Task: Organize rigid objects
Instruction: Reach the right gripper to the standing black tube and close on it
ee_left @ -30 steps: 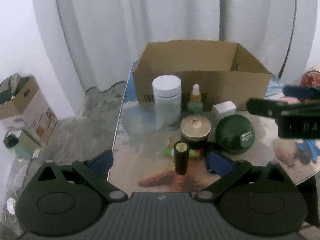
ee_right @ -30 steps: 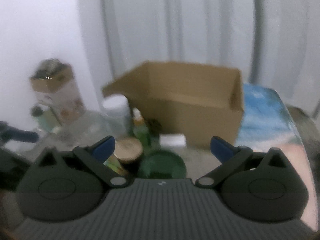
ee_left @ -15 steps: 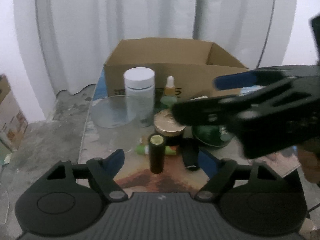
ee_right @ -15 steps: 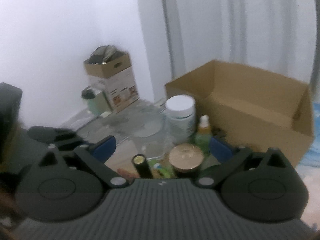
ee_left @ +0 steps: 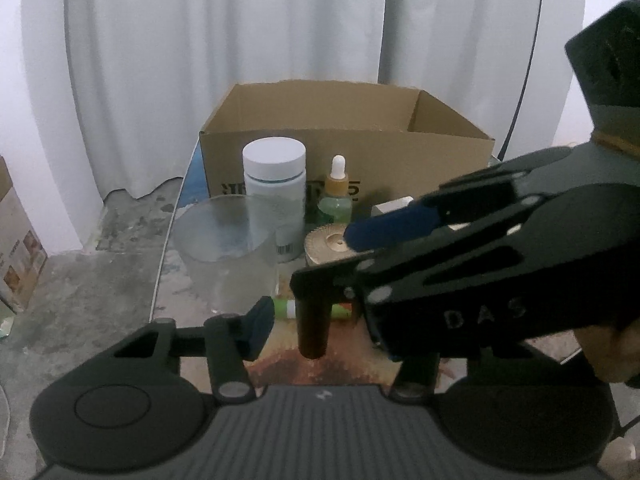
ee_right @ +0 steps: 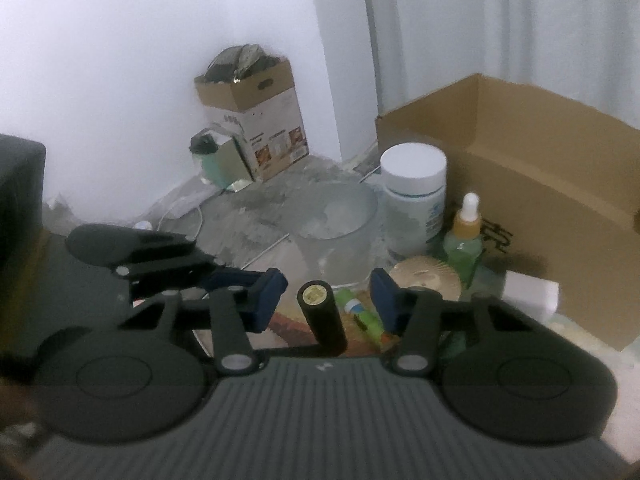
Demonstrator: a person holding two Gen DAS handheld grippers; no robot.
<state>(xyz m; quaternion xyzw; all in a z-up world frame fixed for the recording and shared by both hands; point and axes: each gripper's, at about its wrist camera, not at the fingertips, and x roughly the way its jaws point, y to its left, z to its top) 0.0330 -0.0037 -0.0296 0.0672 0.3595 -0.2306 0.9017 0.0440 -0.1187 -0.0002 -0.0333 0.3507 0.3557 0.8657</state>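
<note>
Both grippers are closing around the same upright dark tube (ee_right: 322,314): right gripper (ee_right: 328,298) has it between its half-open jaws with gaps either side, left gripper (ee_left: 316,320) likewise brackets it, though its right pad is hidden behind the right gripper, so contact can't be confirmed. Cardboard box (ee_left: 360,152) beyond the grippers is looking empty as far as its visible interior shows. White jar (ee_left: 275,196), dropper bottle (ee_left: 336,196), gold-lidded jar (ee_right: 426,278), green stick (ee_right: 360,314) and glass bowl (ee_left: 224,232) are all sitting on the table (ee_left: 224,292) ahead, so sorting is barely starting.
</note>
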